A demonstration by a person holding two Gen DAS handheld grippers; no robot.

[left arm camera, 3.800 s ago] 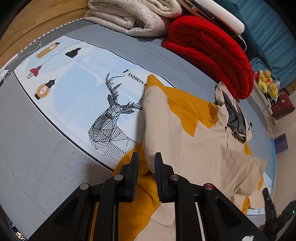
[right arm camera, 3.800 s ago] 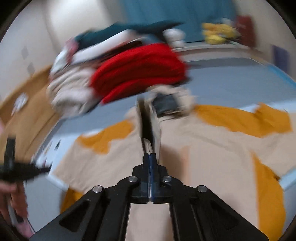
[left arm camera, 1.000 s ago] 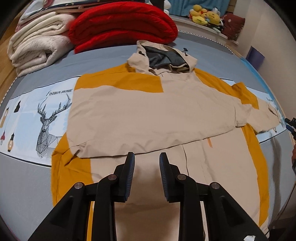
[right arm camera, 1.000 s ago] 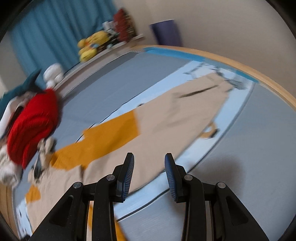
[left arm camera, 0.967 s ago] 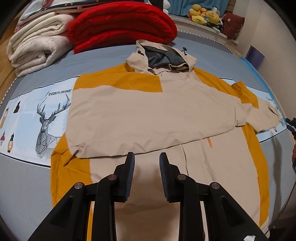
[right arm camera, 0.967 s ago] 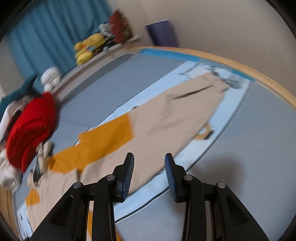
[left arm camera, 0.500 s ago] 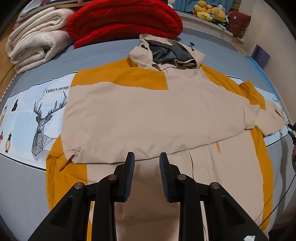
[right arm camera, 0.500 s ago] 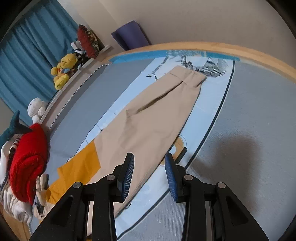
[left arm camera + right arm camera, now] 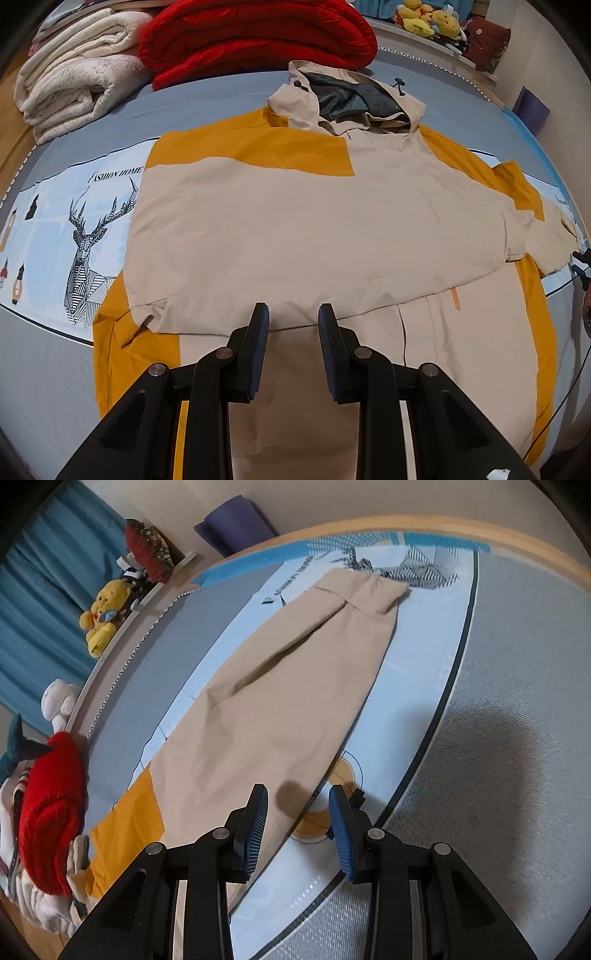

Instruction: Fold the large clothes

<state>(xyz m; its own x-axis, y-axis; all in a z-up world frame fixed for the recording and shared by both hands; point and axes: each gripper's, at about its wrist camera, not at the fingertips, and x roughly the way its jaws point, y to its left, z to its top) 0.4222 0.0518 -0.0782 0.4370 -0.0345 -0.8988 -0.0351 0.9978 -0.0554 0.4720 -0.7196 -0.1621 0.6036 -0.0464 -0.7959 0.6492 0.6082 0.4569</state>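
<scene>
A beige and mustard hooded jacket lies flat on a printed mat, filling the middle of the left wrist view, its grey-lined hood toward 12 o'clock. One sleeve is folded across the chest, its cuff end near 8 o'clock. The other sleeve stretches out straight in the right wrist view, running from 8 o'clock up to its cuff at 1 o'clock, lying on the mat's pale blue band.

The left gripper hangs over the jacket's lower front, fingers parted, gripping nothing. The right gripper hovers over the near edge of the outstretched sleeve, fingers spread wide, likewise empty.

Beyond the hood, at 12 o'clock in the left view, sits a folded red quilt, with a cream blanket beside it at 10 o'clock. Yellow plush toys line a ledge at 1 o'clock
</scene>
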